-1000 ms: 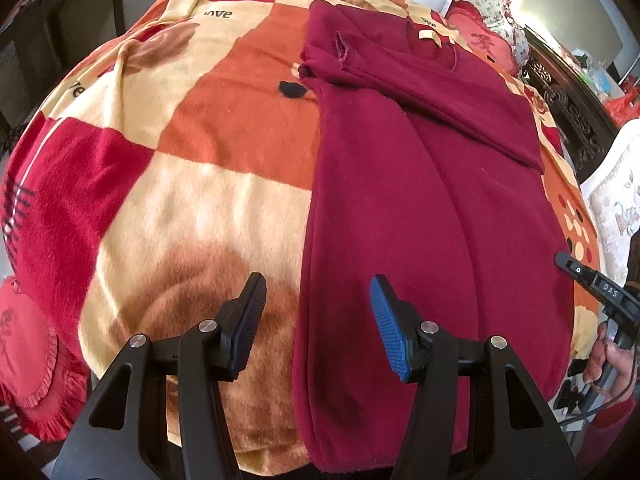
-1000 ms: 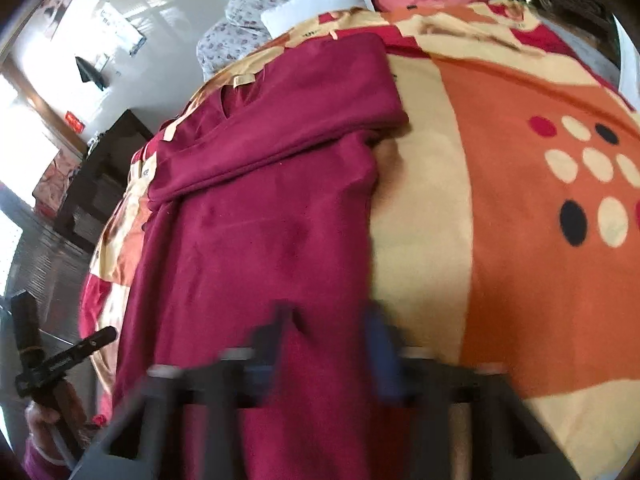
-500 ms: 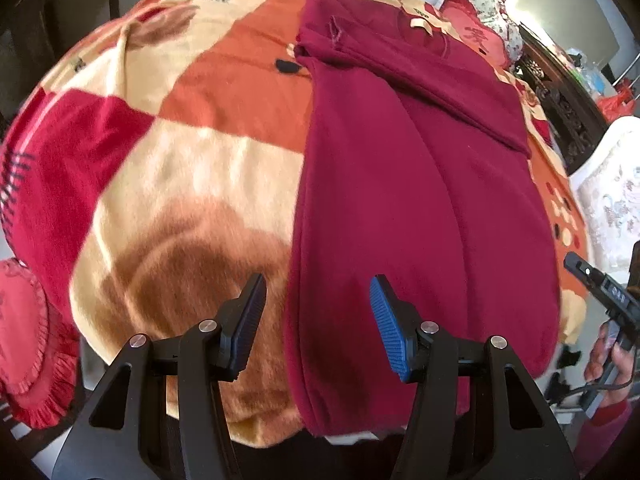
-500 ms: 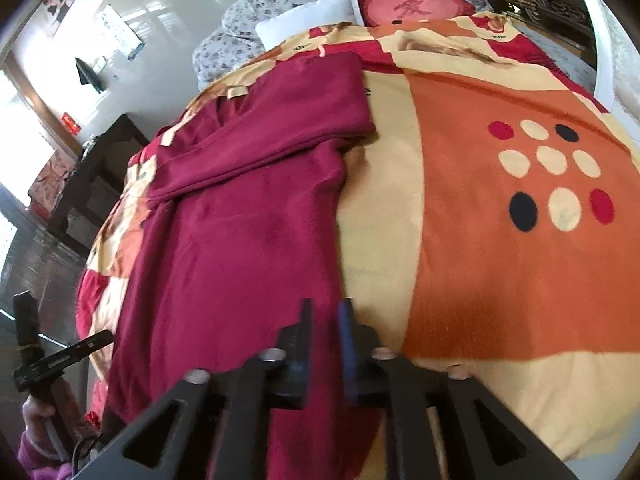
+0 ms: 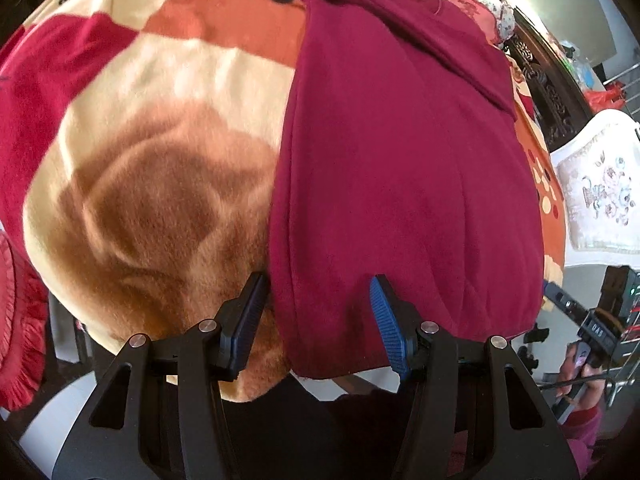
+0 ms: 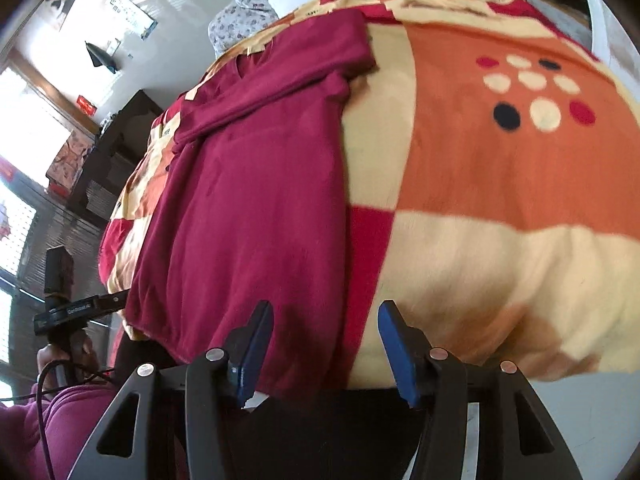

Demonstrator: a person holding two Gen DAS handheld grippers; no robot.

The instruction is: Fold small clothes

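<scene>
Both my grippers spread, holding nothing: left gripper (image 5: 318, 320) straddles near-left hem corner of sweater (image 5: 400, 168); right gripper (image 6: 326, 344) at opposite corner; sweater flat on blanket (image 5: 152, 152), sleeves folded across; risk: pinching plush blanket with hem, dragging it; pillows (image 6: 256, 12) beyond collar, nothing blocking.

The left black two-finger gripper with blue ribbed pads (image 5: 318, 320) occupies the bottom centre of the left wrist view, jaws spread wide. The right black two-finger gripper with blue pads (image 6: 326, 346) occupies the bottom centre of the right wrist view, jaws likewise spread, gripping nothing.
</scene>
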